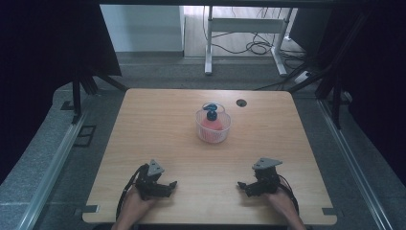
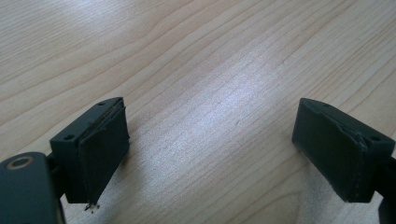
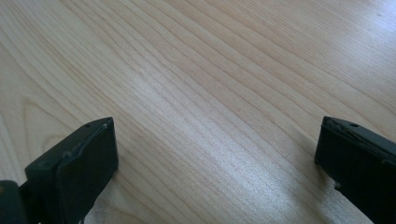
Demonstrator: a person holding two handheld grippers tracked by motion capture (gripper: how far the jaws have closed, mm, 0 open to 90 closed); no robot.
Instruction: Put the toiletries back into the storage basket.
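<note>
Both grippers — left (image 1: 168,184), right (image 1: 243,185) — gape wide on bare table (image 1: 158,129); basket (image 1: 213,127) well beyond.

No readable text, label, brand, number or sign anywhere in views.

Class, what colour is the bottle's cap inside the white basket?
Blue cap on a pinkish-red bottle, clearest in the high view.
</note>
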